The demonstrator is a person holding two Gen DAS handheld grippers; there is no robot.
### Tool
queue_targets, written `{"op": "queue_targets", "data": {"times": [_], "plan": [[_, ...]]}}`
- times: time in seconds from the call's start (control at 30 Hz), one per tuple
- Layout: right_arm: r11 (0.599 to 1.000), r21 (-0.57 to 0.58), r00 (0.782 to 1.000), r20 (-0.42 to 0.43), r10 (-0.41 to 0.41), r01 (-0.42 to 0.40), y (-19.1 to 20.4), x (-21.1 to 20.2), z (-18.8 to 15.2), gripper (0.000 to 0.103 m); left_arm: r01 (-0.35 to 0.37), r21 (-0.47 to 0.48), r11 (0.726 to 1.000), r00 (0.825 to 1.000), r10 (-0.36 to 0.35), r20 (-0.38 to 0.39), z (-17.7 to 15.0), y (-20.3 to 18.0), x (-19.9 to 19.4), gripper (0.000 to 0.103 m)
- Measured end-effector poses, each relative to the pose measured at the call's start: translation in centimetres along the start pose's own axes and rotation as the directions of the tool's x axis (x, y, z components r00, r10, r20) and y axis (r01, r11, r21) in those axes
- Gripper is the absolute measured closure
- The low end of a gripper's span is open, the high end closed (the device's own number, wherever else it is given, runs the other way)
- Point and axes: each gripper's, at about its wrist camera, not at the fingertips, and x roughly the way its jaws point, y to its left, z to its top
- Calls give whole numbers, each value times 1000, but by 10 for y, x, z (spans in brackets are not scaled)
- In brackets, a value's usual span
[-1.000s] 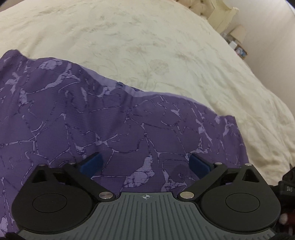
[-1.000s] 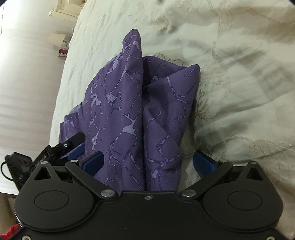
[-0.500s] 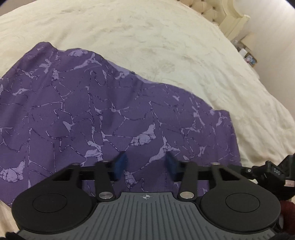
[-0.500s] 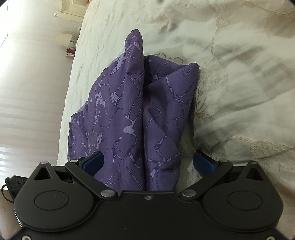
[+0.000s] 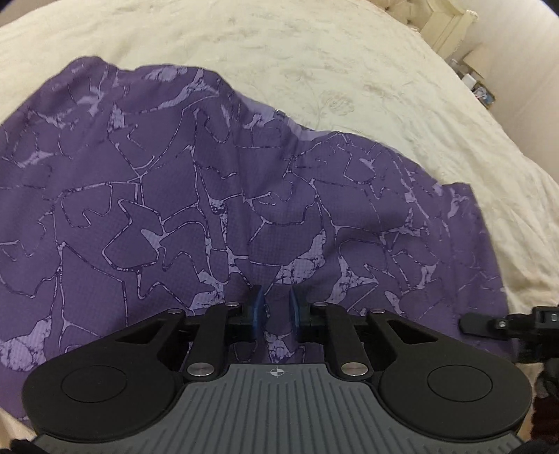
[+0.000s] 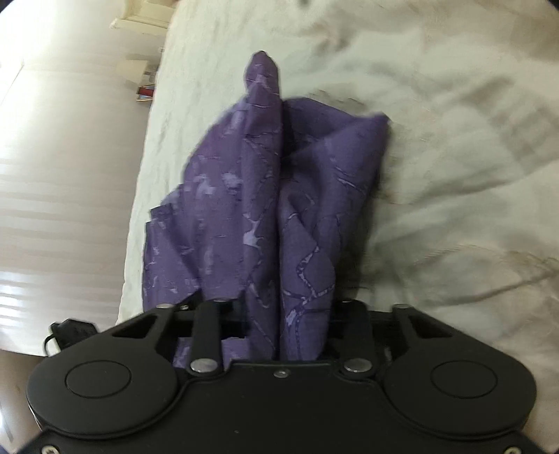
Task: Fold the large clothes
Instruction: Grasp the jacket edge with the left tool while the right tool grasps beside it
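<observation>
A large purple garment (image 5: 216, 195) with a pale cracked pattern lies spread on a cream bedspread (image 5: 314, 59). My left gripper (image 5: 276, 310) is shut on the garment's near edge, its blue pads (image 5: 259, 307) pinching a small ridge of cloth. In the right wrist view the same garment (image 6: 279, 195) rises in bunched folds from my right gripper (image 6: 290, 328), which is shut on the cloth; its pads are hidden by the fabric. The right gripper's edge shows at the far right of the left wrist view (image 5: 503, 323).
The cream bedspread (image 6: 454, 157) stretches around the garment on all sides. A padded headboard (image 5: 433, 21) and small items on a stand (image 5: 478, 87) are at the far right. A pale floor (image 6: 59, 174) lies left of the bed edge.
Both grippers went from wide open to shut on the garment. The left gripper closed first on the near edge; the right one closed on the bunched cloth and lifted slightly.
</observation>
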Motion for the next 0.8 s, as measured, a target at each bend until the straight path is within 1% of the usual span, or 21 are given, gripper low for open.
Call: {"op": "queue_targets", "data": {"times": [0.07, 0.2, 0.3, 0.4, 0.57, 0.63, 0.8], "plan": [[999, -40, 1000, 11, -20, 21, 17, -4, -2, 72, 19, -5, 1000, 1000, -19, 1, -1, 5, 1, 86], [996, -82, 999, 27, -20, 22, 55, -16, -5, 73, 77, -24, 997, 997, -77, -2, -2, 17, -3, 86], [993, -117, 999, 43, -13, 17, 88, -23, -12, 73, 106, -13, 994, 994, -106, -12, 0, 27, -11, 86], [987, -158, 998, 57, -15, 24, 124, -23, -19, 73, 131, 14, 991, 991, -131, -23, -5, 42, -20, 87], [976, -213, 997, 65, -32, 46, 183, -8, -30, 72, 148, 87, 985, 988, -144, -52, -14, 71, -38, 87], [974, -220, 997, 69, -37, 51, 202, 1, -34, 72, 168, 107, 980, 984, -161, -71, -14, 83, -43, 87], [972, -227, 997, 69, -46, 61, 237, 32, -40, 72, 203, 140, 969, 976, -189, -103, -13, 106, -53, 87]]}}
